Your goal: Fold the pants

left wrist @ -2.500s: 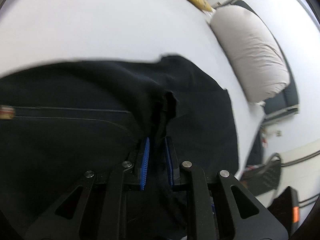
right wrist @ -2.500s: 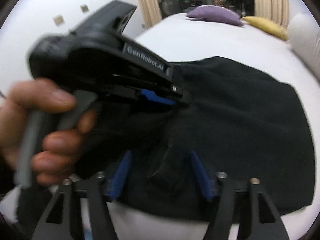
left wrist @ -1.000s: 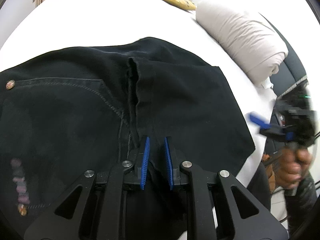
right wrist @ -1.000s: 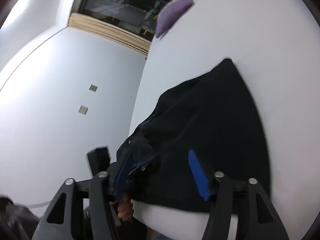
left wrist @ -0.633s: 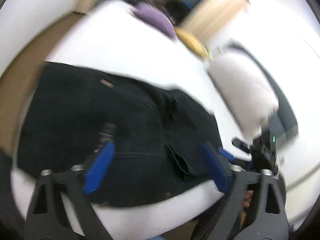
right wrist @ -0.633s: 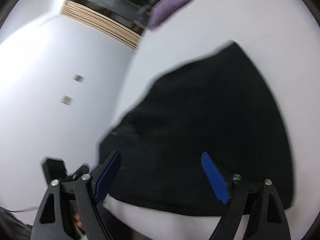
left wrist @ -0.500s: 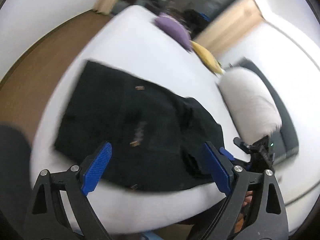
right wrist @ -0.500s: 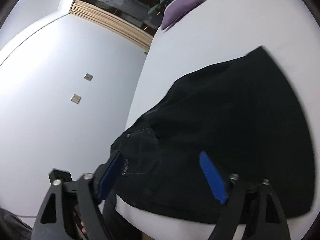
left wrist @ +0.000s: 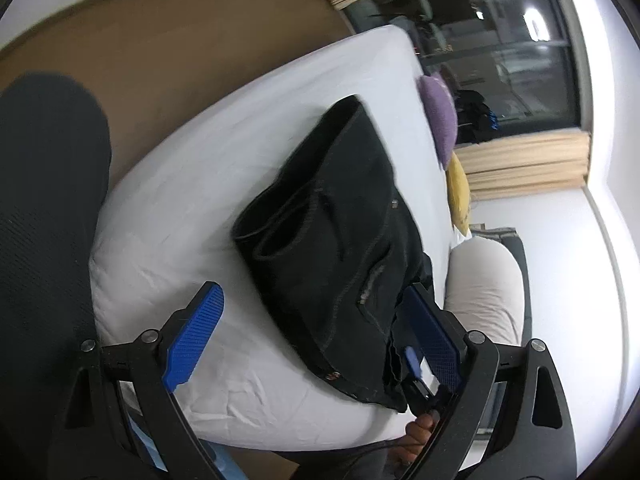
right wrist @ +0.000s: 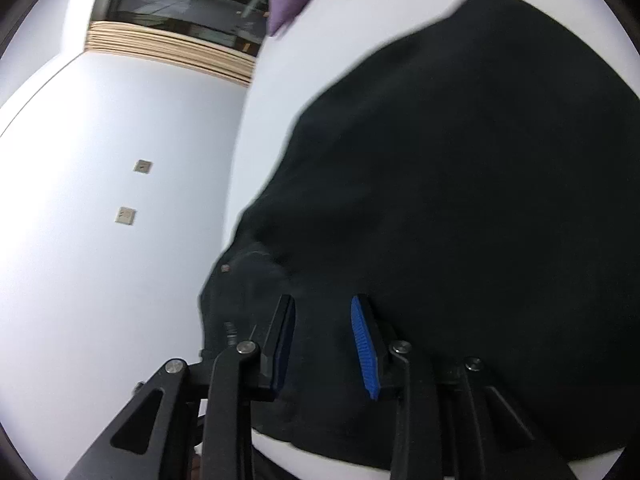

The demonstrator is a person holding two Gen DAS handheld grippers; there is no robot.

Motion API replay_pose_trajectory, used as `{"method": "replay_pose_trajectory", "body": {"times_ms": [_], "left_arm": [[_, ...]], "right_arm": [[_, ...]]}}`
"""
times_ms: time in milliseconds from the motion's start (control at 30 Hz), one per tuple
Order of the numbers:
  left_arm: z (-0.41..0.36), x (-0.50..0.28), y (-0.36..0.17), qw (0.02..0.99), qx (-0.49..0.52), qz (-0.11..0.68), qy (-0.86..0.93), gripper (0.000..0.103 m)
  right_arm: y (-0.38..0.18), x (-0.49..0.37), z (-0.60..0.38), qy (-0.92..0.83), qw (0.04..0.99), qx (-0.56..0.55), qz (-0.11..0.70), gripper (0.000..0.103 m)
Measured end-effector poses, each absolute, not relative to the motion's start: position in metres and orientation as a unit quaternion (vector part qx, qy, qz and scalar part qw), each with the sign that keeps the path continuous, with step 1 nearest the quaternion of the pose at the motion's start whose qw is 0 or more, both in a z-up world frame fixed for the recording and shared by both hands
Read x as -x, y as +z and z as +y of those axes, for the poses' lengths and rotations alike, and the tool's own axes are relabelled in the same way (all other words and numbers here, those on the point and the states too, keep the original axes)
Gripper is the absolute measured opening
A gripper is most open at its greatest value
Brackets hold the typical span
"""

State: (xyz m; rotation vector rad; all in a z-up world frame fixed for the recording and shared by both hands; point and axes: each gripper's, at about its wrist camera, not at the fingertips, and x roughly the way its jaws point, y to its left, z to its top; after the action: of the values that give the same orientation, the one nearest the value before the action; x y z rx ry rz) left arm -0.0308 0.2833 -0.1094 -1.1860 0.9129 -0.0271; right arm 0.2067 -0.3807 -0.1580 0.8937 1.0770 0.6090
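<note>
Black pants (left wrist: 340, 248) lie folded on the white bed (left wrist: 224, 168), waistband and rivets toward the near edge. My left gripper (left wrist: 312, 292) hangs back from the bed, open wide, with nothing between its blue pads (left wrist: 196, 332). In the right wrist view the pants (right wrist: 460, 180) fill the frame. My right gripper (right wrist: 324, 320) sits over their near edge and its jaws are closing, with black cloth in the gap and the pads apart. The left wrist view shows the right gripper (left wrist: 416, 372) at the pants' corner, held by a hand (left wrist: 420, 428).
A purple cushion (left wrist: 440, 116), a yellow cushion (left wrist: 458, 196) and a large beige pillow (left wrist: 488, 280) lie along the bed's far side. A dark window (left wrist: 500, 40) is behind them. Brown floor (left wrist: 160, 40) and a dark clothed shape (left wrist: 40, 200) are at left.
The left gripper let go of the pants, opened wide, drew back and rolled. The right gripper came closer to the pants' near edge and its jaws narrowed.
</note>
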Motion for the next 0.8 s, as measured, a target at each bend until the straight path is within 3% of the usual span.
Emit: {"method": "replay_pose_trajectory", "body": {"times_ms": [400, 433, 467, 567, 800], "left_arm": [[0.298, 0.01, -0.143, 0.703, 0.606, 0.37, -0.028, 0.088], [0.298, 0.008, -0.143, 0.704, 0.605, 0.371, -0.03, 0.078], [0.297, 0.006, -0.143, 0.702, 0.607, 0.372, -0.036, 0.059], [0.296, 0.004, -0.146, 0.697, 0.606, 0.382, -0.033, 0.033], [0.277, -0.002, -0.095, 0.766, 0.52, 0.374, -0.048, 0.02]], "right_arm": [[-0.139, -0.214, -0.353, 0.344, 0.697, -0.402, 0.484, 0.034], [-0.14, -0.218, -0.349, 0.344, 0.695, -0.401, 0.488, 0.034], [-0.141, -0.218, -0.348, 0.344, 0.694, -0.398, 0.491, 0.034], [-0.14, -0.212, -0.349, 0.345, 0.696, -0.385, 0.498, 0.034], [-0.127, -0.23, -0.327, 0.336, 0.712, -0.301, 0.538, 0.034]]}}
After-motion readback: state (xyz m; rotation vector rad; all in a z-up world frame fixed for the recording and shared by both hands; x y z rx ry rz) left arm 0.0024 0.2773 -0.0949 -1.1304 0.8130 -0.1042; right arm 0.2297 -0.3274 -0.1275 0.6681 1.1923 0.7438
